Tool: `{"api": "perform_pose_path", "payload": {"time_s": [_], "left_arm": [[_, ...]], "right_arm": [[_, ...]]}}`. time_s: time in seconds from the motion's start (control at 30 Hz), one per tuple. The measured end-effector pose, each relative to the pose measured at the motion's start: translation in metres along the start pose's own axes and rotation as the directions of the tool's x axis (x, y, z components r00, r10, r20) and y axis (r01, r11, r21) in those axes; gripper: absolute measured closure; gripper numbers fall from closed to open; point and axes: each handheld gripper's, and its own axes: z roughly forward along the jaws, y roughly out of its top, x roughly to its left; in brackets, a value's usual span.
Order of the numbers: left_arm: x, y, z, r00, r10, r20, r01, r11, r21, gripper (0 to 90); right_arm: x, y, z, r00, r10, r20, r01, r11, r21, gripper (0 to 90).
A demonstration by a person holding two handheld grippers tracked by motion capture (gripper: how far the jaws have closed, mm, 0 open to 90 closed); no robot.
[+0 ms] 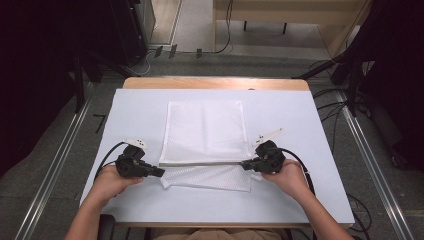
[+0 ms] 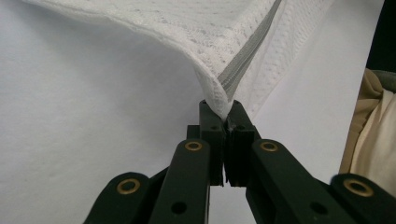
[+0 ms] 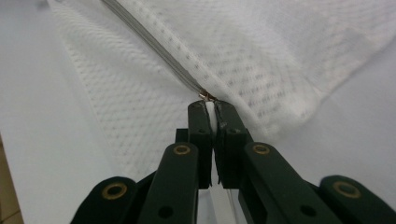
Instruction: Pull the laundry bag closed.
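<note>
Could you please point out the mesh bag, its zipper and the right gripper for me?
mesh bag [image 1: 205,130], high view, middle of the flat upper panel.
zipper [image 3: 154,53], right gripper view, grey tape midway along.
right gripper [image 3: 211,111], right gripper view, between its closed fingers.

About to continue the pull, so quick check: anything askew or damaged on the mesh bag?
No damage visible. The white mesh bag lies nearly square; its near strip is folded under the zipper line. Left claw pinches one corner, right claw the zipper pull.

**What I couldn't make out**

From the right gripper view, the zipper pull [image 3: 206,96] was too small and blurred for me to read its shape. In the left gripper view, the mesh bag [image 2: 187,28] ran off the top edge, its corner buried between the jaws.
</note>
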Motion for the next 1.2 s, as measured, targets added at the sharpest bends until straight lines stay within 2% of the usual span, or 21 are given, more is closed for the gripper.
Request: {"api": "perform_pose_path", "payload": {"time_s": [0.23, 0.43, 0.5, 0.6, 0.63, 0.73, 0.83, 0.93, 1.03, 1.13, 1.2], "left_arm": [[-0.001, 0.001, 0.002, 1.0, 0.006, 0.006, -0.006, 1.0, 0.007, 88.9], [0.0, 0.0, 0.002, 0.9999, -0.004, 0.016, 0.004, 1.0, 0.007, 88.2], [0.0, 0.0, 0.003, 1.0, 0.003, 0.006, -0.003, 1.0, 0.009, 87.8], [0.0, 0.0, 0.003, 0.9996, -0.01, 0.025, 0.009, 0.9997, 0.021, 84.6], [0.001, 0.0, 0.002, 0.9989, -0.02, 0.042, 0.019, 0.9996, 0.019, 83.2], [0.001, 0.0, 0.001, 0.9981, -0.023, 0.057, 0.023, 0.9997, 0.002, 77.8], [0.002, 0.0, 0.0, 0.9989, -0.028, 0.038, 0.029, 0.9996, -0.008, 71.5], [0.002, 0.0, -0.002, 0.9998, -0.016, 0.011, 0.016, 0.9993, -0.034, 65.1], [0.002, 0.001, -0.005, 0.9996, -0.027, -0.006, 0.026, 0.9977, -0.063, 61.1], [0.003, 0.001, -0.008, 0.9987, -0.039, -0.033, 0.035, 0.9937, -0.107, 56.9], [0.004, 0.001, -0.012, 0.9978, -0.049, -0.045, 0.042, 0.9884, -0.146, 53.5]], "right_arm": [[-0.003, -0.007, -0.007, 1.0, 0.004, 0.006, -0.004, 1.0, 0.003, 87.7], [-0.002, -0.005, -0.005, 0.9999, 0.004, 0.011, -0.004, 1.0, 0.003, 87.7], [-0.002, -0.005, -0.005, 0.9999, 0.007, 0.01, -0.007, 1.0, 0.002, 87.6], [-0.003, -0.004, -0.005, 0.9999, 0.01, 0.003, -0.01, 1.0, -0.002, 87.4], [-0.003, -0.005, -0.005, 0.9999, 0.012, 0.007, -0.012, 1.0, -0.002, 87.1], [-0.003, -0.005, -0.004, 1.0, 0.006, 0.006, -0.006, 1.0, -0.006, 86.6], [-0.002, -0.005, -0.004, 1.0, -0.001, 0.002, 0.001, 1.0, -0.016, 85.3], [-0.002, -0.004, -0.005, 1.0, 0.008, -0.003, -0.008, 0.999, -0.043, 78.0], [-0.003, -0.004, -0.008, 1.0, 0.004, -0.003, -0.004, 0.997, -0.078, 69.9], [-0.004, -0.004, -0.008, 0.9992, -0.008, 0.038, 0.012, 0.996, -0.091, 61.6], [-0.006, -0.005, -0.008, 0.9983, -0.003, 0.059, 0.008, 0.996, -0.094, 59.4]]}}
